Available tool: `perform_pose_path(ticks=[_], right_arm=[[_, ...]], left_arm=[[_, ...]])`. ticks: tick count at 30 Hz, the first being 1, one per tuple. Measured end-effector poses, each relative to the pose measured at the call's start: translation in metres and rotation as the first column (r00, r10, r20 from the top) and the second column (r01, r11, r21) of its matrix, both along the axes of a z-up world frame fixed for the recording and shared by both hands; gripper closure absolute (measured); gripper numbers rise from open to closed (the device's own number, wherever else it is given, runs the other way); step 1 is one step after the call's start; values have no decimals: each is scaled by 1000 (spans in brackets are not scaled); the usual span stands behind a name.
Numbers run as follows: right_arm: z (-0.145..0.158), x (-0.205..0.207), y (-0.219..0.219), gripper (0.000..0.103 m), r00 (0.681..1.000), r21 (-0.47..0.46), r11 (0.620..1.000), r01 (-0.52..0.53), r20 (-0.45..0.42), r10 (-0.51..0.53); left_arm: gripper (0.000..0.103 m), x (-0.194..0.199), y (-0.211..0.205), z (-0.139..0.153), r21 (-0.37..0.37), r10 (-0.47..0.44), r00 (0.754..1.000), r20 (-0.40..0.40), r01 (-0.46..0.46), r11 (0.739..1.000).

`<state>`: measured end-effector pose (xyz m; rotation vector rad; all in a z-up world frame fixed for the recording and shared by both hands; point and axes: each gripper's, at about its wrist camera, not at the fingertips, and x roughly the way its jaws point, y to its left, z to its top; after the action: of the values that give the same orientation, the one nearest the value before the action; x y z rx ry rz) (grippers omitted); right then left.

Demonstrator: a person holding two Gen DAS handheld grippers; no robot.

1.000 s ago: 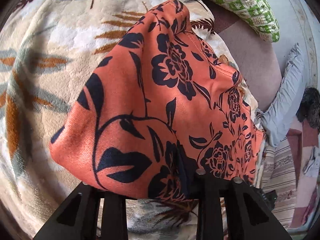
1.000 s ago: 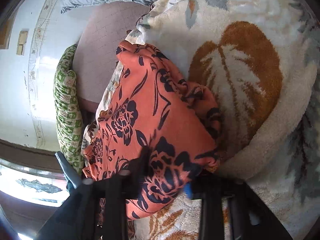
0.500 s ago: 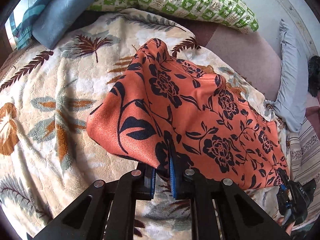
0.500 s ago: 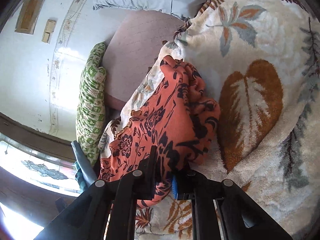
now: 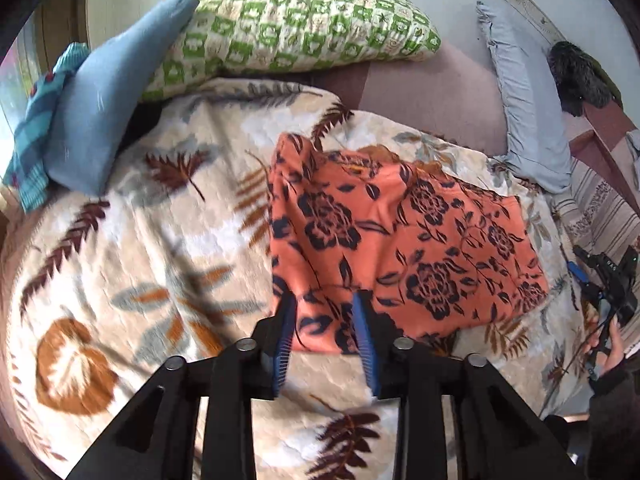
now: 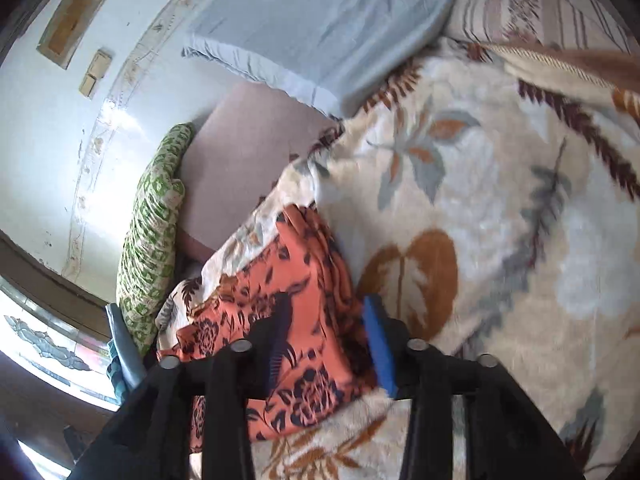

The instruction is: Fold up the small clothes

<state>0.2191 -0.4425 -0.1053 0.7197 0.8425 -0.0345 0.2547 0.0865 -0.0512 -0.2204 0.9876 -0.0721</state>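
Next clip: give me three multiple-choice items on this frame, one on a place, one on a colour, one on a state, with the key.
1. Where does the garment lie?
A. on the leaf-print blanket
B. on the green pillow
C. on the floor

2. What colour is the garment?
A. plain blue
B. orange with dark flowers
C. green and white checks

3. How is the left gripper?
A. clamped on the garment
B. holding a pillow
C. jaws apart, gripping nothing

Key: 1 A, the blanket shows all round it. 2 B, dark roses on orange. 3 C, its blue pads stand apart above the cloth's near edge, still opening.
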Motion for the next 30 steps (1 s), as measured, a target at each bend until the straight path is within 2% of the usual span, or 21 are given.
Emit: perform_pose_path(ticks=[1,2,3,5,7,9,11,12,13,14,15,17,19,20,22,24,25,27,29,30], right_arm=[[3,17,4,52,1000,-19,1000,-24,-4,23],[1,36,10,52,997,-18,998,-68,-22,68],[-4,56,19,53,994,-30,994,-101,-55,99],[-13,88,38,52,989,-112,986,-127,-91,117],[-28,114,50,52,983,-120,982,-145,-134,128],[-44,137,58,52,977,-121,980,-155,-167,133],[-56,154,66,52,971,-163,972,-168,-197,135],[-62,160,70,52,969,-188,966,-176,-208,136],[-65,165,73,60,967,-216,958,-187,-214,141],[-65,170,77,74,964,-236,950,-206,-214,157],[-64,173,80,97,961,-246,942,-228,-212,178],[-52,170,76,98,973,-242,946,-213,-144,182],[-46,166,64,98,984,-251,954,-165,-102,143],[-54,168,56,98,985,-253,957,-145,-130,115],[-83,173,46,97,966,-236,960,-150,-243,91],[-87,170,49,95,966,-244,957,-155,-239,96],[-81,168,50,86,971,-259,955,-143,-224,84],[-66,161,52,80,978,-270,957,-102,-203,47],[-48,150,59,80,988,-267,959,-92,-145,54],[-38,144,67,80,990,-278,955,-106,-117,76]], left_arm=[[54,16,2,1,26,8,1000,3,-8,1000],[53,30,4,0,41,23,1000,-6,-23,999],[53,49,7,-4,41,37,999,-27,-36,999],[53,84,11,-18,24,69,994,-90,-67,997],[53,113,14,-36,18,100,985,-140,-99,995],[53,133,14,-54,32,116,975,-187,-112,993],[53,150,11,-72,40,125,965,-229,-119,992],[57,160,10,-79,50,135,960,-244,-127,991],[69,169,7,-86,43,134,959,-250,-127,991],[80,176,6,-88,22,123,960,-251,-122,992],[88,181,6,-87,1,123,963,-238,-127,992],[88,188,8,-87,28,166,966,-196,-163,986],[88,197,13,-107,90,198,953,-229,-182,979],[88,200,15,-119,129,221,940,-259,-193,973],[88,199,16,-122,128,227,945,-236,-202,971],[88,197,18,-116,101,220,946,-238,-201,974],[88,193,23,-112,63,211,947,-240,-202,977],[88,183,37,-100,-29,199,951,-236,-212,977],[86,171,52,-92,-111,180,954,-239,-211,971],[81,165,58,-91,-133,179,952,-249,-217,967]])
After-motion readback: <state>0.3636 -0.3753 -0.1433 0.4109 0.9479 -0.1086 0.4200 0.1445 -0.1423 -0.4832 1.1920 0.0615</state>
